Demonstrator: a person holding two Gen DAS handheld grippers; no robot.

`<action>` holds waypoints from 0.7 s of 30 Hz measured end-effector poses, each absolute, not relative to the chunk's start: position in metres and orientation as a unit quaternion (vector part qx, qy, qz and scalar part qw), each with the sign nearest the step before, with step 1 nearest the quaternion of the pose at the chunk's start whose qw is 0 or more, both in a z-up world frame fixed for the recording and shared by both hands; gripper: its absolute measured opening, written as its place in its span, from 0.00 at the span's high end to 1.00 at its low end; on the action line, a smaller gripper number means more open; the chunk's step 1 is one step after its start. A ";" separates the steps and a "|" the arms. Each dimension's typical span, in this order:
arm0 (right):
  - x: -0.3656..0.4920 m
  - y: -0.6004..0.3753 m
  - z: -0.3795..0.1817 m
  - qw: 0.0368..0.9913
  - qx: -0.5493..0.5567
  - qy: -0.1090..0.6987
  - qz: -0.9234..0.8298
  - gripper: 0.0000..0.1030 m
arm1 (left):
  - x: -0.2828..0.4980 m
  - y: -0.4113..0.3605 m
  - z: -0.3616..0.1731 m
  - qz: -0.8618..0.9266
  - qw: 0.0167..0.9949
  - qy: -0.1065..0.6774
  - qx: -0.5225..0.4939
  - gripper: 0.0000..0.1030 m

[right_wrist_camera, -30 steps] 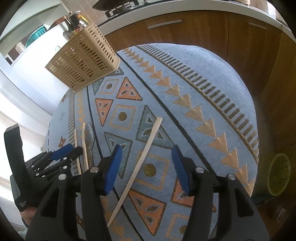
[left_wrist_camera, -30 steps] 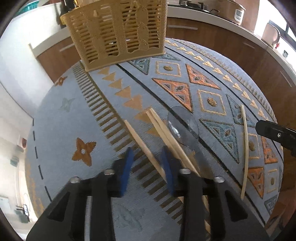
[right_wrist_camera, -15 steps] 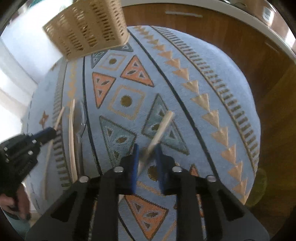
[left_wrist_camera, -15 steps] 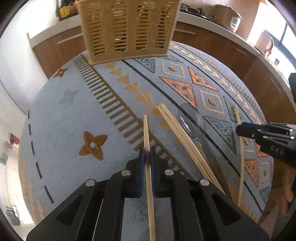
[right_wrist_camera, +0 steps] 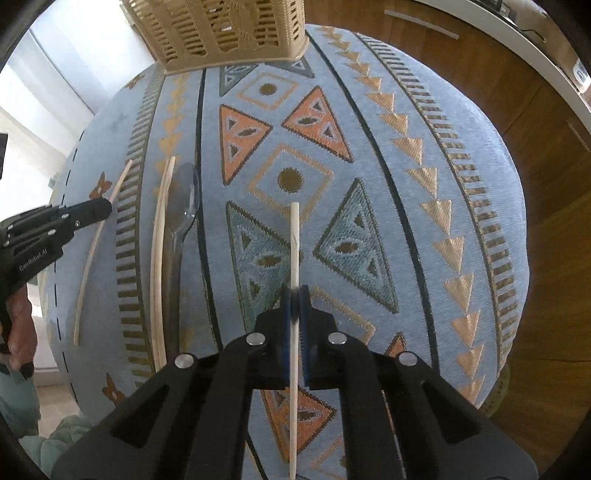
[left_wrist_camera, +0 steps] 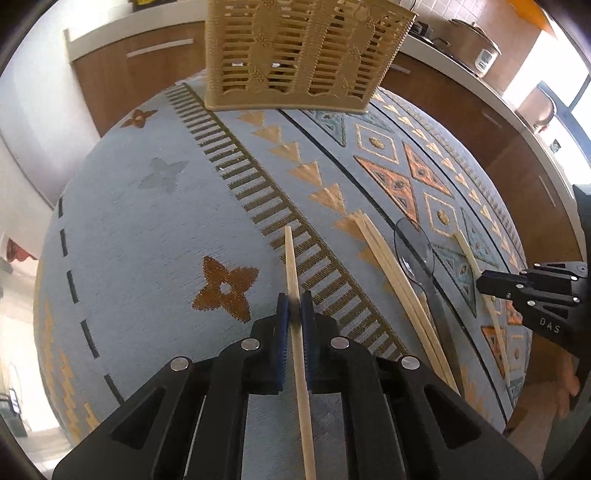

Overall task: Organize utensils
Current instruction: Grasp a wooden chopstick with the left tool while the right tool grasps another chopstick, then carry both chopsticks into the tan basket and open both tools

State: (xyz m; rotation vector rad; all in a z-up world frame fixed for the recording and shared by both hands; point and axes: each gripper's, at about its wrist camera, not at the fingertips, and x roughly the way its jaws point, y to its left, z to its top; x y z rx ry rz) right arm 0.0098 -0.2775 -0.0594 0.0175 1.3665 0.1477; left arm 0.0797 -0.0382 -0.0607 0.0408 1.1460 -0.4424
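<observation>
My left gripper (left_wrist_camera: 294,306) pinches a wooden chopstick (left_wrist_camera: 290,258) between its blue pads, tip pointing at the tan slotted basket (left_wrist_camera: 295,55); its jaws are easing open slightly. My right gripper (right_wrist_camera: 294,295) is closing on another chopstick (right_wrist_camera: 294,236) that runs straight through its pads. Between the two lie a pair of chopsticks (left_wrist_camera: 391,273) and a clear plastic spoon (left_wrist_camera: 413,251) on the cloth. The right wrist view shows the left gripper (right_wrist_camera: 105,208) at the far left, and the basket (right_wrist_camera: 221,33) at the table's far end.
A blue patterned cloth (right_wrist_camera: 424,229) covers the round table. Brown cabinets (left_wrist_camera: 517,162) under a white counter curve around its far and right sides, with a cooker (left_wrist_camera: 476,44) on top. A hand (right_wrist_camera: 16,321) shows at the left edge.
Both grippers went from open to shut on a chopstick each. Each chopstick has swung to point at the basket, which now looms larger in both views.
</observation>
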 end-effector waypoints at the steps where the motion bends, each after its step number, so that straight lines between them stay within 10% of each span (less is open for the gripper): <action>1: 0.010 -0.278 -0.060 0.769 0.009 0.635 0.071 0.95 | 0.081 -0.038 -0.061 -0.214 0.812 0.543 0.020 0.93; 14: 0.033 -0.251 -0.068 0.741 -0.014 0.665 0.090 0.76 | 0.082 -0.044 -0.061 -0.250 0.769 0.584 0.077 0.92; 21: 0.025 -0.244 -0.069 0.754 -0.024 0.653 0.066 0.97 | 0.063 -0.068 -0.062 -0.228 0.794 0.539 0.164 0.96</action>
